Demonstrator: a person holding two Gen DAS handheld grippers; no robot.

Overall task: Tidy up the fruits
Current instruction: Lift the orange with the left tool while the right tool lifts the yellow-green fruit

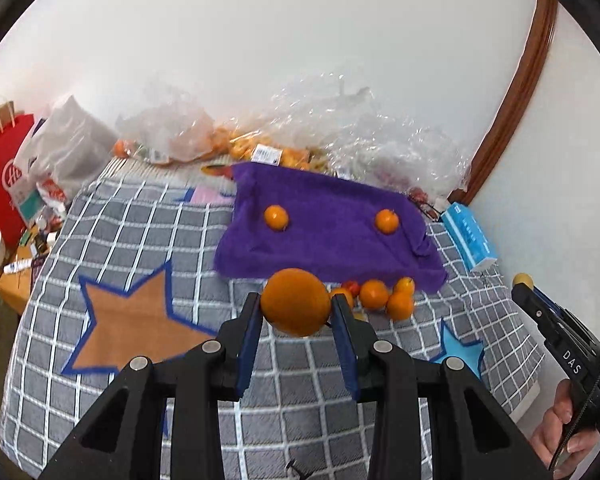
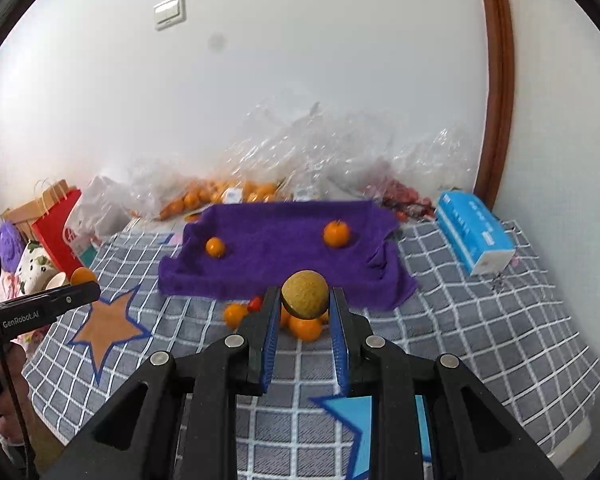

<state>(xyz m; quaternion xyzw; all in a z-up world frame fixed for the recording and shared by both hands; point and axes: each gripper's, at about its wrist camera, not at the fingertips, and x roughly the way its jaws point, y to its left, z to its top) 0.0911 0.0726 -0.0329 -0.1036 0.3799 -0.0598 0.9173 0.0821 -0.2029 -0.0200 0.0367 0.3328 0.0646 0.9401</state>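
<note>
Left wrist: orange clamped between left claw tips.

Crumpled clear bags at mid-frame veil the fruit inside; the red bag is cut off at the left edge.

Your left gripper is raised and tilted downward with its blue pads clamped on an orange, while your right gripper, angled likewise, pinches a brownish round fruit between its fingertips.
</note>
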